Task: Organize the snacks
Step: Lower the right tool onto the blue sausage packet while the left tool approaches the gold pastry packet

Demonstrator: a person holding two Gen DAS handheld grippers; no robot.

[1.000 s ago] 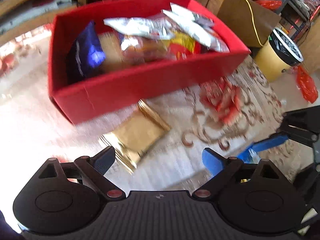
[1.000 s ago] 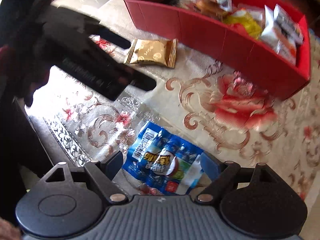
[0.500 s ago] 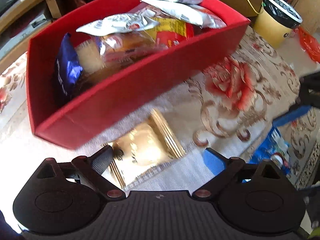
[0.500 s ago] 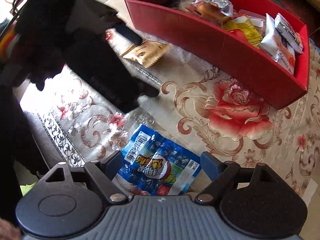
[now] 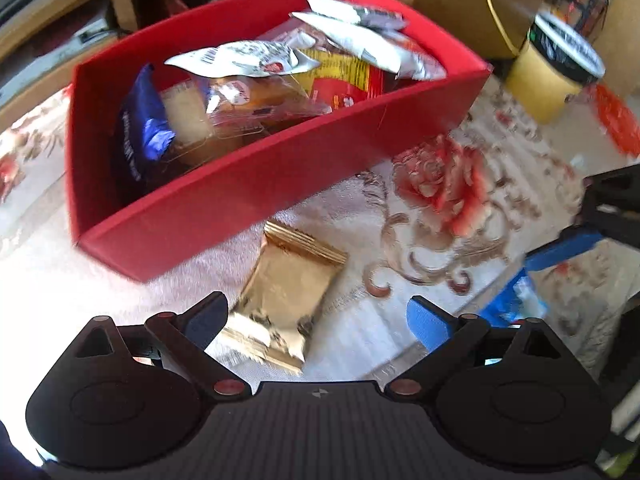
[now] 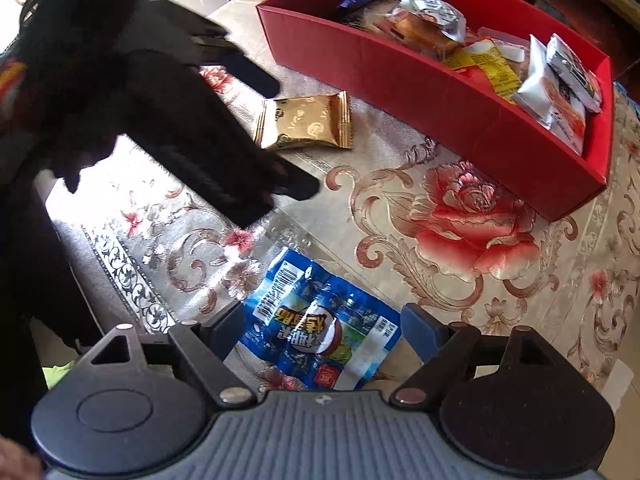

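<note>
We see our left gripper (image 5: 316, 316) spread wide and gripping nothing; between its fingers lies the gold packet (image 5: 286, 292), flat on the floral tablecloth (image 5: 440, 208), reaching from the left finger toward 12 o'clock; whether a finger touches it we cannot tell. Just beyond the packet, at 12 o'clock, stands the red box (image 5: 256, 188), its near wall just beside the packet's far end; inside we make out a dark blue bag (image 5: 138, 136) at its 9 o'clock end, a clear-wrapped cake (image 5: 256, 100) in the middle, and white sachets (image 5: 360, 40) toward 2 o'clock.

Our right gripper (image 6: 322, 328) is likewise released, fingers apart on either side of the blue packet (image 6: 316, 324), which lies on the cloth with its barcode end toward 11 o'clock; contact with the fingers we cannot judge. From this side the gold packet (image 6: 306, 122) sits at 12 o'clock, the red box (image 6: 440, 96) at 1 o'clock, and the left gripper (image 6: 294, 136) reaches in from 10 o'clock, its fingers either side of the gold packet.
</note>
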